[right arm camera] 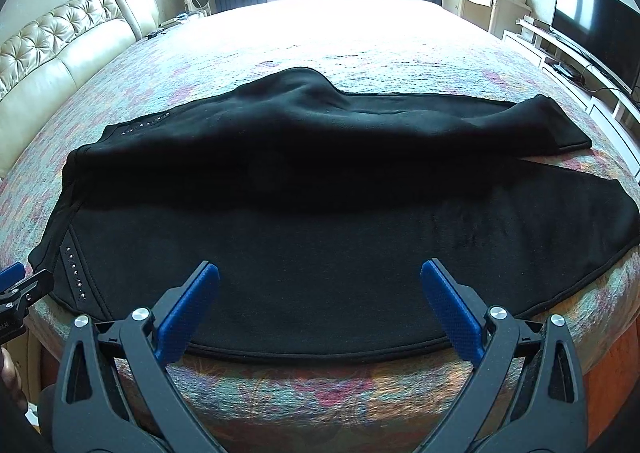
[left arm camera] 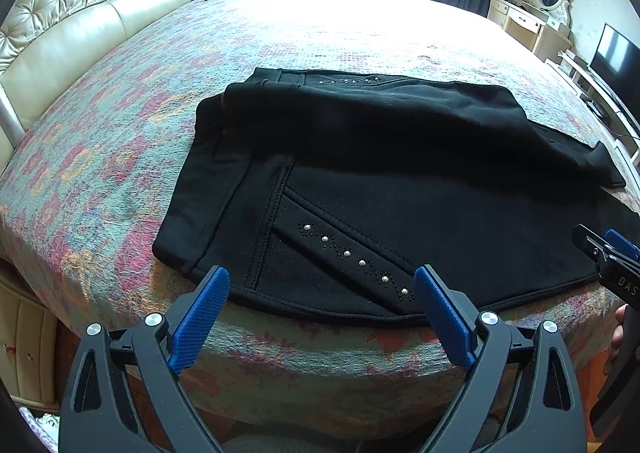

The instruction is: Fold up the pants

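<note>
- The bed [left arm camera: 132, 157] carries the black pants [left arm camera: 360, 181] near its front edge, long axis running left to right, waistband leftward.
- Left claw [left arm camera: 322, 285] gapes empty at the waistband hem.
- Right claw [right arm camera: 320, 279] gapes empty mid-leg.

My left gripper [left arm camera: 322, 285] and right gripper [right arm camera: 320, 281] look alike: matte black triangular arms with cut-out windows, round silver screw heads at the pivots, and blue cross-hatched finger pads [left arm camera: 200, 327]. White letters "DAS" mark the right one's body.
</note>
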Demonstrator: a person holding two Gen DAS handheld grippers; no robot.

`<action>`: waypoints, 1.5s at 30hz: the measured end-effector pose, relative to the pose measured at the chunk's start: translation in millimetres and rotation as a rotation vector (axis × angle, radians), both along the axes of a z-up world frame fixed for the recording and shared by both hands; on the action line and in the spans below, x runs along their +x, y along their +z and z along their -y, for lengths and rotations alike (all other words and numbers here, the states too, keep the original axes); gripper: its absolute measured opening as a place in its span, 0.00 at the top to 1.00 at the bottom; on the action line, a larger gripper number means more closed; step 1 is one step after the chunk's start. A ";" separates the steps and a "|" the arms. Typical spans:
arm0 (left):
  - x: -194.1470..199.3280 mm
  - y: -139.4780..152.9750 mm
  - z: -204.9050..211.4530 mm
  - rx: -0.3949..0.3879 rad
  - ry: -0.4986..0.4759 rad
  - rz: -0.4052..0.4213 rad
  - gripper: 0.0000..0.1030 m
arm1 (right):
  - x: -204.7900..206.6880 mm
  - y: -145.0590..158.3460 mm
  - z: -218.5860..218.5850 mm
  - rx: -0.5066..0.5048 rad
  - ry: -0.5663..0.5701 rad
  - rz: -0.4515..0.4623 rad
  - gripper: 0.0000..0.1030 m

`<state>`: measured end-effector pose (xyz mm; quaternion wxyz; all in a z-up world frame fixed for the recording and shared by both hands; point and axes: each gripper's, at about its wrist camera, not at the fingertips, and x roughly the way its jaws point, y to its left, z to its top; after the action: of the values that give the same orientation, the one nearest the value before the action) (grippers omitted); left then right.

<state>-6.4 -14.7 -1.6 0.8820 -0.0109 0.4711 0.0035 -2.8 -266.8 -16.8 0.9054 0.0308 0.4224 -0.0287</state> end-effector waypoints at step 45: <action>288.4 -52.4 -158.7 -0.785 -0.380 -0.285 0.10 | 216.0 35.8 -4.8 0.356 0.743 -0.070 0.02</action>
<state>282.1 143.9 -53.9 0.7226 -0.2571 0.5469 -0.3357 213.2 -262.0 19.0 0.8198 0.0312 0.4336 0.3727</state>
